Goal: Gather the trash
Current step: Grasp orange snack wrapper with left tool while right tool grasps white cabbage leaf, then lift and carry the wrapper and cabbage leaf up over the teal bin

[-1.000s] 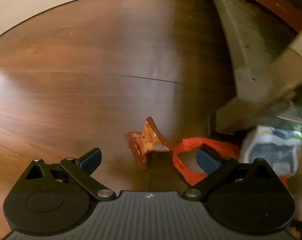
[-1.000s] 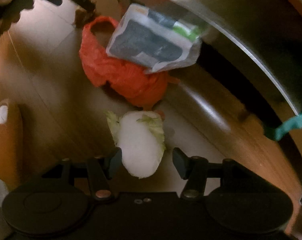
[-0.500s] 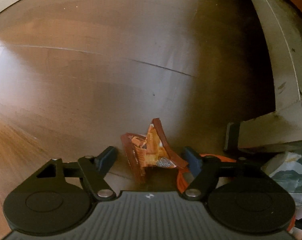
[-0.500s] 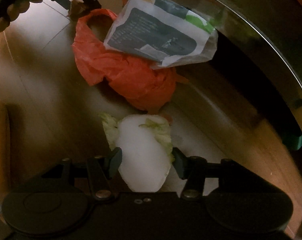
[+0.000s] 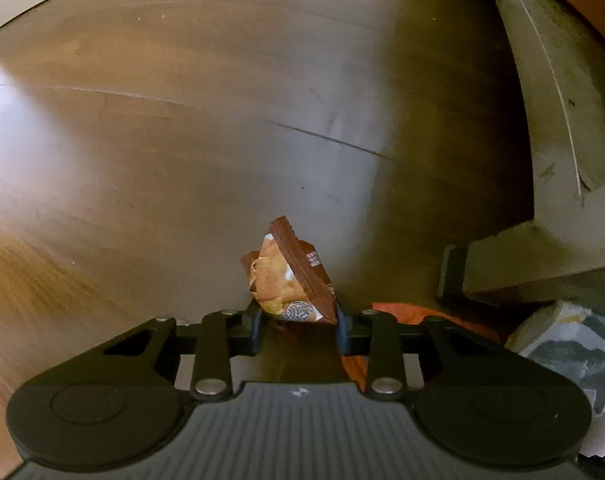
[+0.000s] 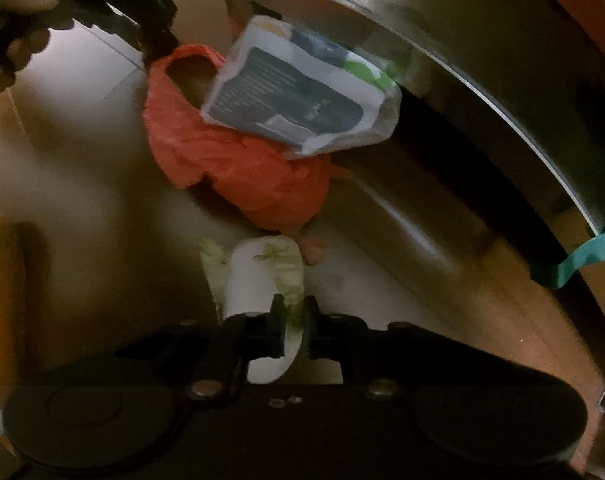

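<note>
The snack wrapper (image 5: pixel 292 280) is a crumpled brown packet printed with orange-tan food and a round emblem near its lower edge, one flap sticking up toward 12 o'clock. It sits low in the centre of the left wrist view, over the wooden floor (image 5: pixel 182 140), and the left gripper (image 5: pixel 298 326) has its two fingers drawn in against the packet's bottom sides, a moderate gap between them filled by the wrapper. An orange plastic bag (image 5: pixel 406 312) lies at 3 o'clock of that grip. In the right wrist view, the cabbage leaf (image 6: pixel 262 272) is pale white with limp green fringes, lying at 6 o'clock of the orange bag, whose top carries a white and dark-blue printed pouch (image 6: pixel 298 100). The right gripper (image 6: pixel 292 328) is nearly closed, pinching the leaf's green-white edge between its fingers.
</note>
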A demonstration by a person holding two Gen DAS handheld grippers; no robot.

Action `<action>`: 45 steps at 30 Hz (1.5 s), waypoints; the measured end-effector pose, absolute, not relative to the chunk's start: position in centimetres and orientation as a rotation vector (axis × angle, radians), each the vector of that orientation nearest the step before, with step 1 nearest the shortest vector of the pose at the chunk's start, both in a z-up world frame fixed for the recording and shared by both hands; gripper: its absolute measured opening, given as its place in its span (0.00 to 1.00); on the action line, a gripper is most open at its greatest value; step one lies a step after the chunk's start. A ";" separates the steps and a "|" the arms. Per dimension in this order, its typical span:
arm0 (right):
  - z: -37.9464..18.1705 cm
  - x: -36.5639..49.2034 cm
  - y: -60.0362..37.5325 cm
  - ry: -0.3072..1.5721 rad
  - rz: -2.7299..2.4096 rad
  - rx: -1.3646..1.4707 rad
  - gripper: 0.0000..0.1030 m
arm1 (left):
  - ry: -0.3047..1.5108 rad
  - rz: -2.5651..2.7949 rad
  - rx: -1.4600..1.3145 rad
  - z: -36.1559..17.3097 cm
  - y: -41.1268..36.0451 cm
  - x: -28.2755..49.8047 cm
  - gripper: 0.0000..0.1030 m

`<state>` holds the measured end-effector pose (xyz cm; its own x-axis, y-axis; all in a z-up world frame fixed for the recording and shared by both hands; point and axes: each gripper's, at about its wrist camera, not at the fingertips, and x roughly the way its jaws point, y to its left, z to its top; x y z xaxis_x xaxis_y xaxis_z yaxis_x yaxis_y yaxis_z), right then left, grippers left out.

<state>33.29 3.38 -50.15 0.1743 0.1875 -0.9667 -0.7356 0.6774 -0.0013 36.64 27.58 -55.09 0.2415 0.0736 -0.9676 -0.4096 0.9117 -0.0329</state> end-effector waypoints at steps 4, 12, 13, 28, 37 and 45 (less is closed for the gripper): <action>-48.6 32.5 3.1 1.210 0.652 -0.549 0.03 | 1.301 0.318 -0.319 -54.6 27.6 36.0 0.31; -43.5 31.5 0.8 1.176 0.569 -0.534 0.03 | 1.351 0.241 -0.306 -52.5 26.9 32.9 0.30; -42.8 31.4 0.2 1.169 0.561 -0.529 0.03 | 1.352 0.233 -0.302 -52.0 26.7 32.4 0.30; -26.9 25.8 -3.4 0.966 0.444 -0.403 0.02 | 1.306 0.117 -0.328 -39.2 26.0 24.6 0.30; -13.1 22.5 -5.6 0.736 0.424 -0.317 0.02 | 1.059 0.094 -0.271 -25.6 26.2 22.4 0.30; -2.4 20.3 -7.7 0.524 0.405 -0.237 0.02 | 0.813 0.005 -0.183 -11.9 22.7 21.7 0.31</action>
<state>20.31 -7.68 -2.43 0.7896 0.3129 -0.5278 -0.4322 0.8942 -0.1165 21.68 22.71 -11.88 0.6879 -0.0657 -0.7228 -0.0749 0.9842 -0.1607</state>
